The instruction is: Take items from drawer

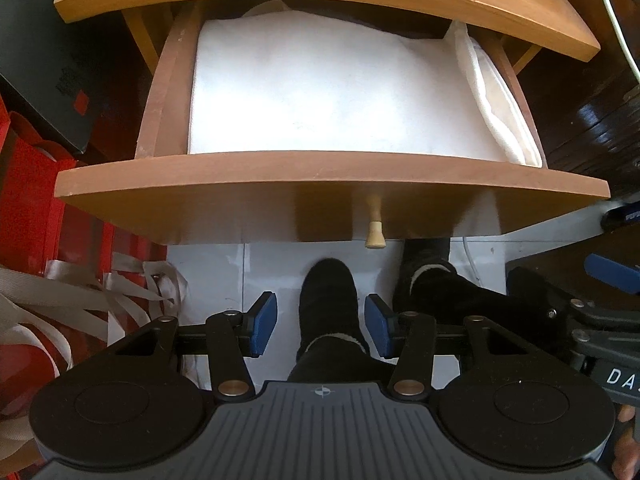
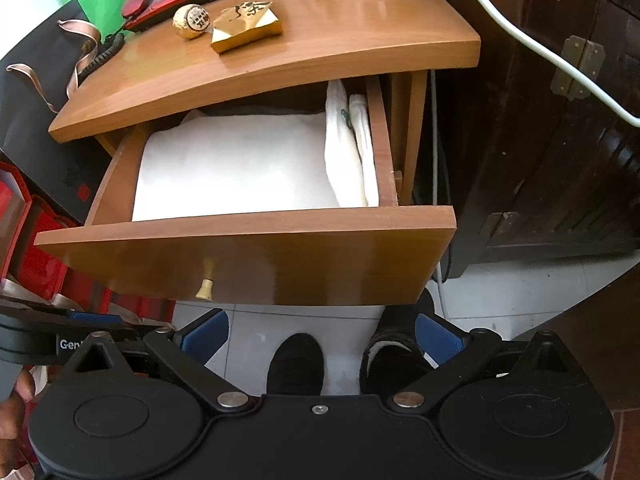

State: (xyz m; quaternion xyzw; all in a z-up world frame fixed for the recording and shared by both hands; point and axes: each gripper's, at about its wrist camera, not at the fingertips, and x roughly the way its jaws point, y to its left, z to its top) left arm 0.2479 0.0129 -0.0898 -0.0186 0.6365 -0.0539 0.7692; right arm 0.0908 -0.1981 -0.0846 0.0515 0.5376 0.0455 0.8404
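Left claw (image 1: 320, 330) open, empty, hovering before open drawer (image 1: 320, 196); white cloth (image 1: 320, 96) inside.

We look steeply down from both wrist cameras, each set just behind its own gripper. The left view sits near and square over the open drawer (image 1: 332, 168), with the floor (image 1: 260, 264) below. The right view stands a little farther off and to the right, taking in the worktop (image 2: 320, 40) too. Both share the drawer (image 2: 248, 228), its knob (image 1: 374, 236) and the floor.
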